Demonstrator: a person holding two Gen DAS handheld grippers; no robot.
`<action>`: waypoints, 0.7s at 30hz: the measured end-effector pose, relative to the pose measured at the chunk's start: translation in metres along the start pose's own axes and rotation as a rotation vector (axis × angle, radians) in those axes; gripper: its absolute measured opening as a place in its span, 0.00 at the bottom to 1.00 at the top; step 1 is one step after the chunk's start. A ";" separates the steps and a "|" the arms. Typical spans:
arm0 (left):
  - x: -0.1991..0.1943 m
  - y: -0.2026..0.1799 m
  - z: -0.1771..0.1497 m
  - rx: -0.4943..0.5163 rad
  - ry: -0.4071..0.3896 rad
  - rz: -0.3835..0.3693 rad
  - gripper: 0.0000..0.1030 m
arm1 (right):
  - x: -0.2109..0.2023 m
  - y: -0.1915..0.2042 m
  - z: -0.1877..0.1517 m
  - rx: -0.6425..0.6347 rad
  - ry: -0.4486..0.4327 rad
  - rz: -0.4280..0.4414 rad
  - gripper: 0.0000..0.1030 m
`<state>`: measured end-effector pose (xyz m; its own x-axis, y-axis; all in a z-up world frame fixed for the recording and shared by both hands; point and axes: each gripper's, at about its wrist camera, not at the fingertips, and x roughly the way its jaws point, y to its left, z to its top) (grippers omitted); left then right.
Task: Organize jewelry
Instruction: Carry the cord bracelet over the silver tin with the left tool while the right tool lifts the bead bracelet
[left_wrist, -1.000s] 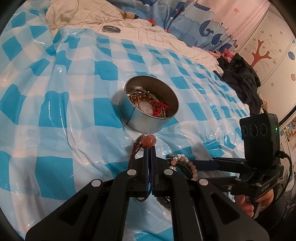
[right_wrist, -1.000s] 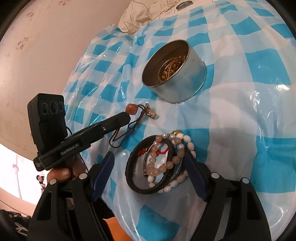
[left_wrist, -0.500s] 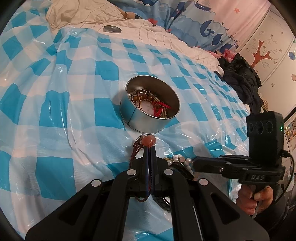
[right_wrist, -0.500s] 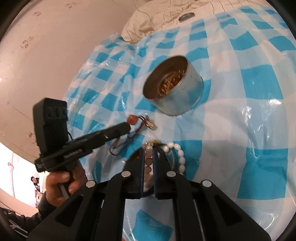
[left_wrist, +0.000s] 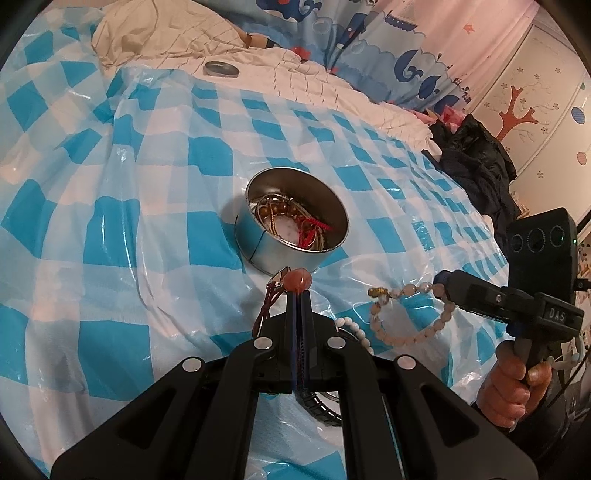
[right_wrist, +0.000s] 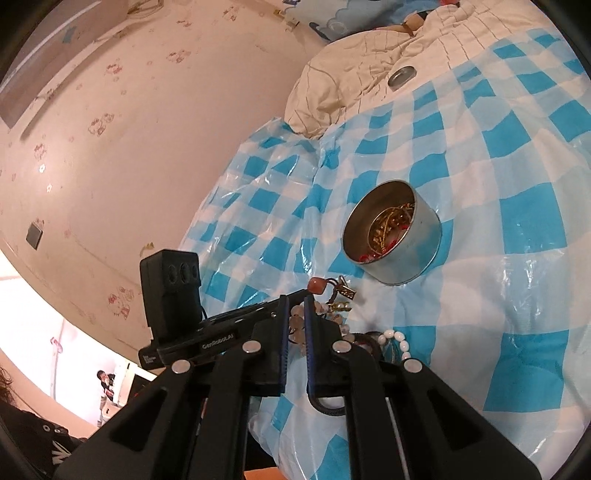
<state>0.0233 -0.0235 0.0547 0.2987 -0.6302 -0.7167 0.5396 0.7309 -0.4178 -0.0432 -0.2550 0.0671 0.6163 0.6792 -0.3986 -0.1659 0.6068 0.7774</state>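
My right gripper (left_wrist: 441, 285) pinches the bead bracelet (left_wrist: 410, 314); my left gripper (left_wrist: 300, 295), pressed together, pins the cord (left_wrist: 266, 308). Hazard: the swinging loop snags the tin (left_wrist: 295, 218) rim.

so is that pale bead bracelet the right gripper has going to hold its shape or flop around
Probably flop: the bracelet droops in a loose loop from the right gripper, clear of the sheet. The round beads look apt to slip between the fingers. It likely swings on the way to the tin.
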 end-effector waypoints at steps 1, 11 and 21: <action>0.000 -0.001 0.001 0.003 -0.002 0.001 0.01 | 0.000 -0.001 0.000 0.002 -0.001 0.002 0.09; -0.001 -0.012 0.003 0.063 -0.024 0.074 0.01 | -0.001 -0.005 0.004 0.021 -0.012 0.011 0.09; -0.006 -0.017 0.006 0.101 -0.049 0.124 0.01 | 0.000 -0.008 0.007 0.033 -0.021 0.024 0.09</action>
<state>0.0175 -0.0336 0.0691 0.4049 -0.5505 -0.7301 0.5717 0.7756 -0.2678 -0.0364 -0.2624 0.0645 0.6282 0.6847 -0.3694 -0.1558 0.5759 0.8025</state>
